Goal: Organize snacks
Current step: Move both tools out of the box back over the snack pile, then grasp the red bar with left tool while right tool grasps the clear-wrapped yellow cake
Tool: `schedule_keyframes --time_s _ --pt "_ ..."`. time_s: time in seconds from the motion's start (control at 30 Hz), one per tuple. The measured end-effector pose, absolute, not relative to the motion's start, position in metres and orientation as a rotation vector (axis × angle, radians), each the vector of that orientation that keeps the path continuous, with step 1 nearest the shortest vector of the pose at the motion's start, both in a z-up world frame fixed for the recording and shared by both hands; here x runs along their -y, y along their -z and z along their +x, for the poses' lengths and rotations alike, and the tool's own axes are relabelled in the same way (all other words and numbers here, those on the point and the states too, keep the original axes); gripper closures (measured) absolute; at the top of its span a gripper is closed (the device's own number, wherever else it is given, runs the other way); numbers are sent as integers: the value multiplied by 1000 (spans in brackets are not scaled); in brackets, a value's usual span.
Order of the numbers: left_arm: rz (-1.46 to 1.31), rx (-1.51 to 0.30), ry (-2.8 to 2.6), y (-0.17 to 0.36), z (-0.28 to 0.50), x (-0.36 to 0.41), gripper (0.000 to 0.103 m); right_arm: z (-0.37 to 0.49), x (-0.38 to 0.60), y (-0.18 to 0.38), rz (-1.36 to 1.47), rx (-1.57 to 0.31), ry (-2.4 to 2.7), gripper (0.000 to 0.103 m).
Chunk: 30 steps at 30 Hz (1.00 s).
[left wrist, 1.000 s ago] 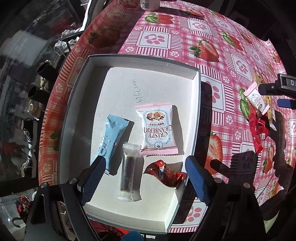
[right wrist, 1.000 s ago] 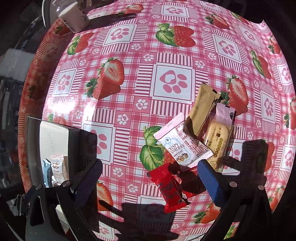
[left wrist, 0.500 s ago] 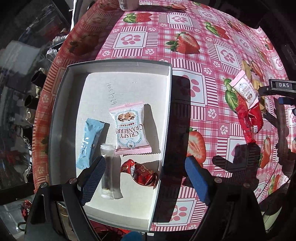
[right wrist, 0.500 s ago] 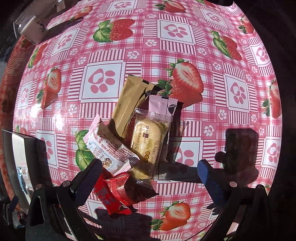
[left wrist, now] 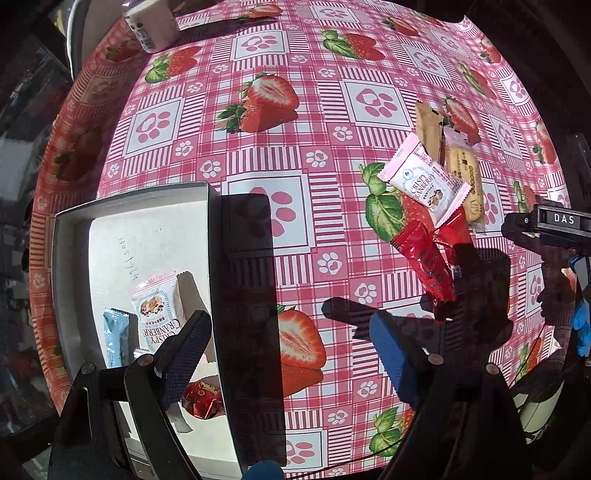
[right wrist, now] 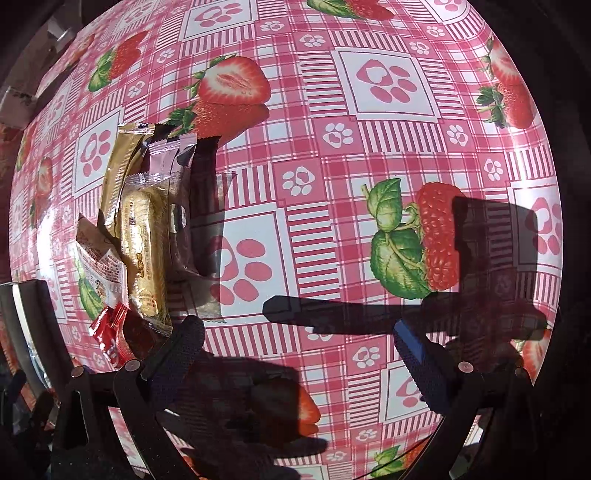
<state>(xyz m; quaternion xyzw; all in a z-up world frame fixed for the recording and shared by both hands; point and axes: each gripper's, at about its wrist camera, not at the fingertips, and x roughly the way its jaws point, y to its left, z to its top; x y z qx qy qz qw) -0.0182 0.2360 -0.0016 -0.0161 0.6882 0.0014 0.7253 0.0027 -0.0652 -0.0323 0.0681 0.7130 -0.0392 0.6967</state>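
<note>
A shallow white box (left wrist: 74, 258) at the lower left of the left wrist view holds a Crispy Cranberry packet (left wrist: 157, 314), a blue packet (left wrist: 114, 339) and a red foil candy (left wrist: 201, 400). My left gripper (left wrist: 291, 350) hangs open over bare tablecloth, just right of the box wall. To its upper right lies a loose pile: another cranberry packet (left wrist: 424, 184), a red packet (left wrist: 424, 262), a gold packet (left wrist: 428, 125) and a biscuit packet (left wrist: 465, 173). My right gripper (right wrist: 295, 347) is open over bare cloth, with the biscuit packet (right wrist: 144, 251), gold packet (right wrist: 122, 173) and red packet (right wrist: 110, 332) to its left.
The strawberry-and-paw tablecloth (left wrist: 295, 166) covers the table. A small white container (left wrist: 147, 22) stands at the far left edge. A pale packet with dark filling (right wrist: 173, 206) lies against the pile. The other gripper's body (left wrist: 546, 225) and a blue-gloved hand (left wrist: 581, 328) show at the right.
My left gripper has slid right, off the box and onto open cloth nearer the pile. My right gripper has also moved right, so the pile now lies at its left.
</note>
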Motion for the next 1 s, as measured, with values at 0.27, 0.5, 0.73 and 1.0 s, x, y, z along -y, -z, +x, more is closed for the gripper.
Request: schedule_keyframes --time_s 0.27,0.5,0.73,1.0 --pt "-124 -1585 18 34 11 -190 13 29 71 30 262 -1546 29 0" --pt "-94 -1606 -18 60 15 -161 8 58 19 39 192 -1556 -56 0" --pt "-88 -1610 -55 68 17 -195 4 37 36 51 140 -1580 34 0" --pt "-173 -1623 -154 59 9 -218 4 9 80 59 146 -1597 17 0"
